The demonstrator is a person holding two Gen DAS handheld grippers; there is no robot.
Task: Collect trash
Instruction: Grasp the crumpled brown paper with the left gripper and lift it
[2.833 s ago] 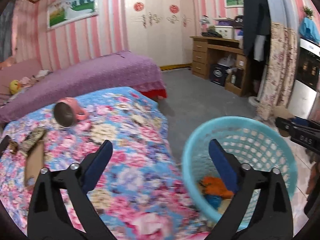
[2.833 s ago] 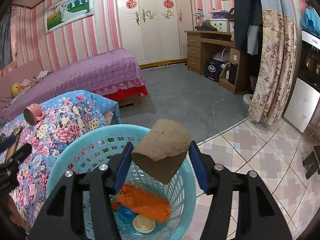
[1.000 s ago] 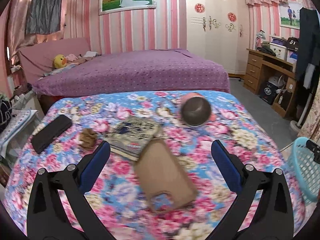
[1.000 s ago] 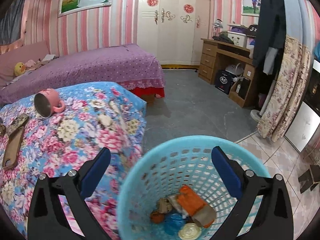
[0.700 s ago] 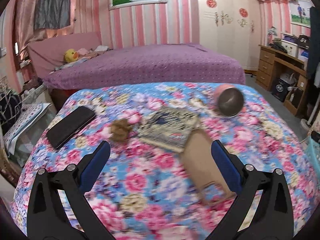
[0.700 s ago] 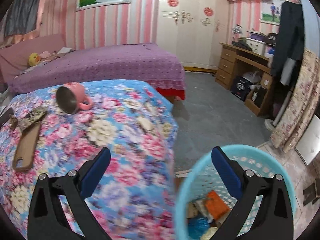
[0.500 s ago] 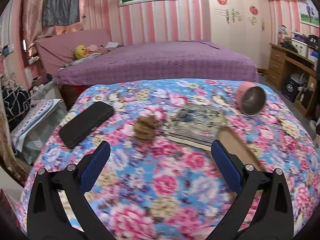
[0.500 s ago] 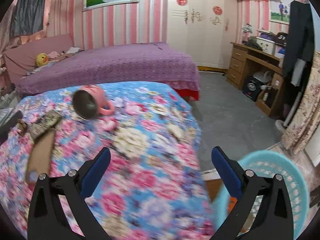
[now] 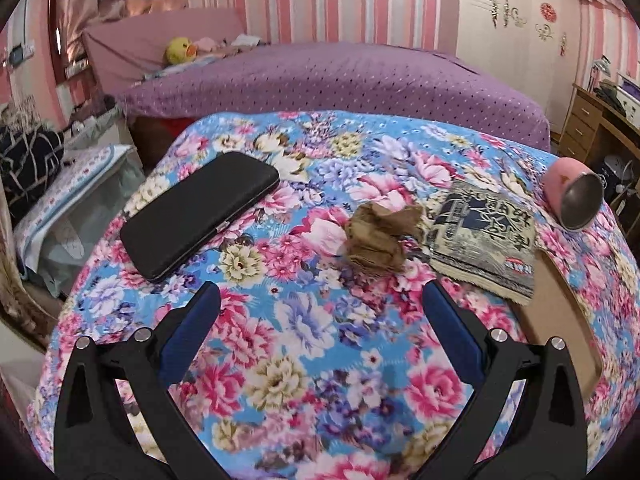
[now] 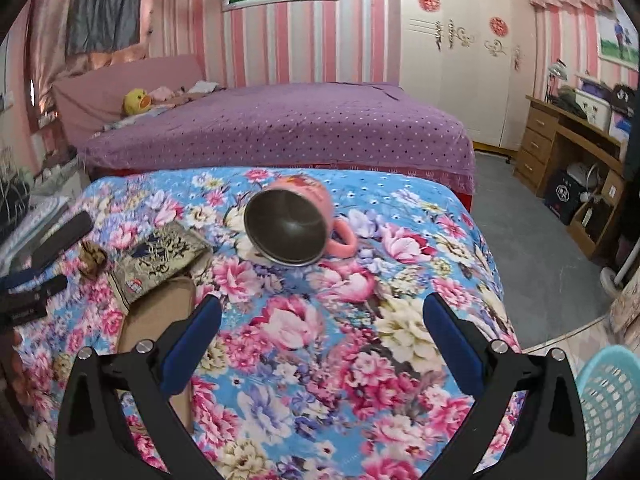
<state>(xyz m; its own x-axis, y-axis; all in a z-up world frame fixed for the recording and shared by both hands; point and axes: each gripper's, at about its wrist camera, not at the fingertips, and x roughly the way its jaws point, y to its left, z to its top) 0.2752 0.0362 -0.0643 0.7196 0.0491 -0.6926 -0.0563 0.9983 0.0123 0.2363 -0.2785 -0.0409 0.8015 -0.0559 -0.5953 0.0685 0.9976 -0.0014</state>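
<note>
A crumpled wad of brown paper [image 9: 379, 244] lies on the flowered cloth [image 9: 304, 332], its creased folds bunched into a loose, lumpy ball, just beside the left edge of a printed booklet and well apart from the black case to its left. In the right wrist view the same wad [image 10: 93, 259] shows small and dim near the left edge. The light blue plastic basket [image 10: 612, 396] stands on the floor off the cloth's right corner; only part of its slotted wall shows, so what it holds cannot be seen.
</note>
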